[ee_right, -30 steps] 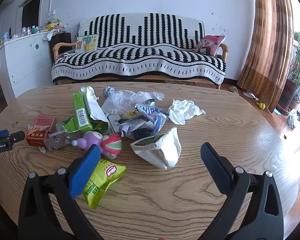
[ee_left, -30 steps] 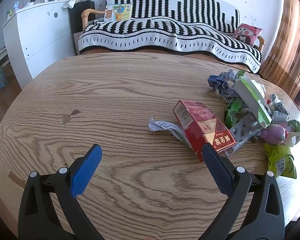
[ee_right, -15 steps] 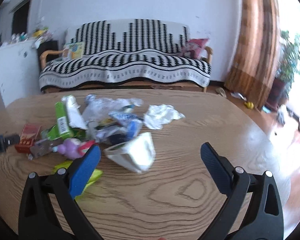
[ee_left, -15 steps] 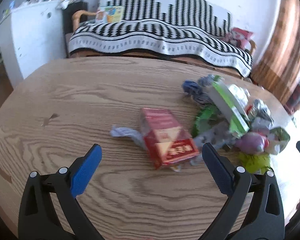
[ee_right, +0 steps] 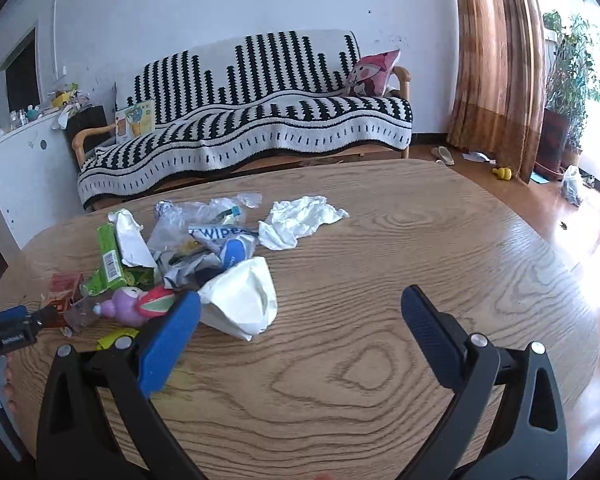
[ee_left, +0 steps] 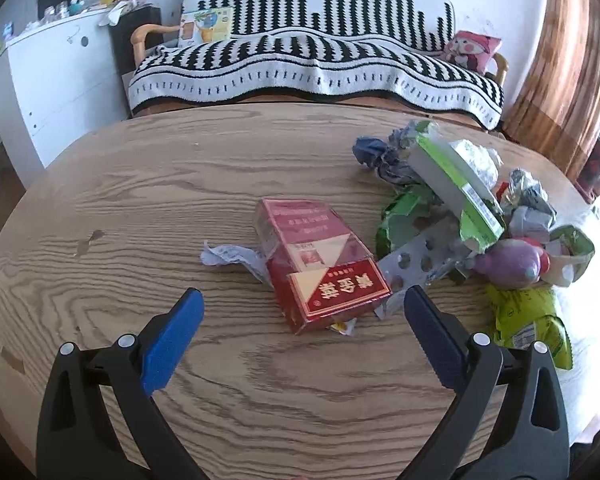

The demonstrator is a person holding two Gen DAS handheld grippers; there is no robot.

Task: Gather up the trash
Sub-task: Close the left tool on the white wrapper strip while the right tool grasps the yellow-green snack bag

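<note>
A red cigarette box lies on the wooden table, just ahead of my open left gripper, roughly centred between its blue pads. A crumpled receipt pokes out from its left side. Right of the box sits a pile of trash: a green carton, a blister pack, a purple toy and a yellow-green packet. In the right wrist view my right gripper is open above bare table, with a white paper bag by its left pad and a crumpled tissue farther off.
A striped sofa stands behind the table, a white cabinet at the left, a curtain and potted plants at the right. The left gripper and a hand show at the right wrist view's left edge.
The left gripper swung right and closer, so the red box now sits centred between its pads. The right gripper turned right, shifting the trash pile to the left of its view.
</note>
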